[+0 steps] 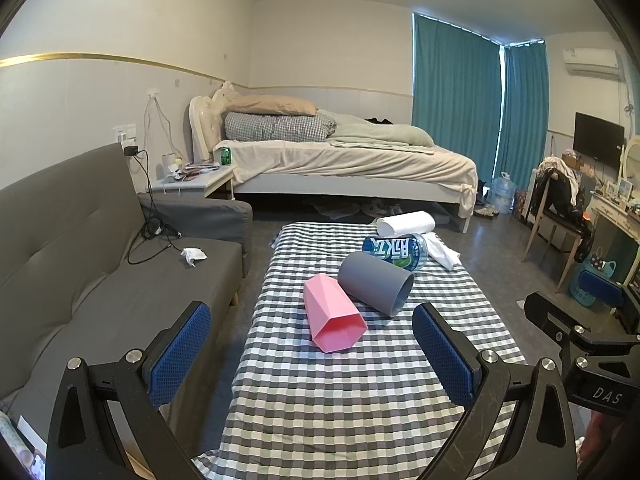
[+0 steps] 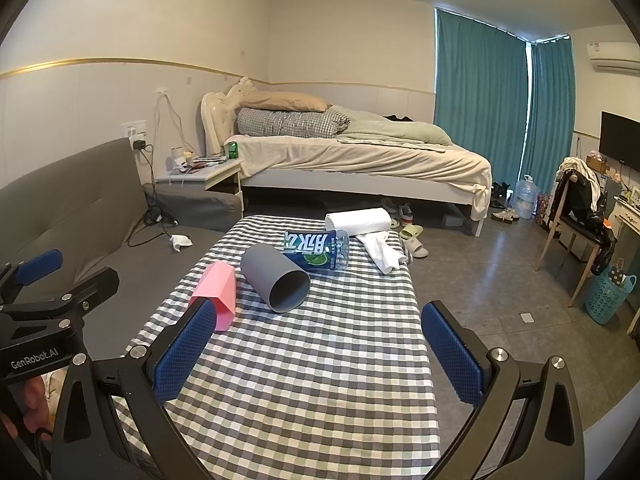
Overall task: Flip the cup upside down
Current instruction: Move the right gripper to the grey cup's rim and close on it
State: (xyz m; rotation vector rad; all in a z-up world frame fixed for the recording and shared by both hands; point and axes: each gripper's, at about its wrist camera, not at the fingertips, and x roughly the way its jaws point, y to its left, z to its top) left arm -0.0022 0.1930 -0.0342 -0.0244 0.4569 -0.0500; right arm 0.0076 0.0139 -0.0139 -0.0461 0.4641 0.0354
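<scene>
A grey sofa (image 1: 100,264) faces a bed (image 1: 340,160) beside teal curtains (image 1: 456,92) on a tiled floor (image 2: 500,264)

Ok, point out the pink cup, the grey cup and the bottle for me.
pink cup (image 1: 332,314): left wrist view, on its faceted side.
grey cup (image 2: 266,272): right wrist view, on its outer wall.
bottle (image 2: 314,250): right wrist view, on its blue label.

We observe two cups lying on their sides on the checkered bench (image 1: 320,400). The pink faceted cup (image 1: 334,314) points its open mouth toward the camera. The grey cylindrical cup (image 1: 374,282) lies just beside it, mouth facing forward and right.
</scene>
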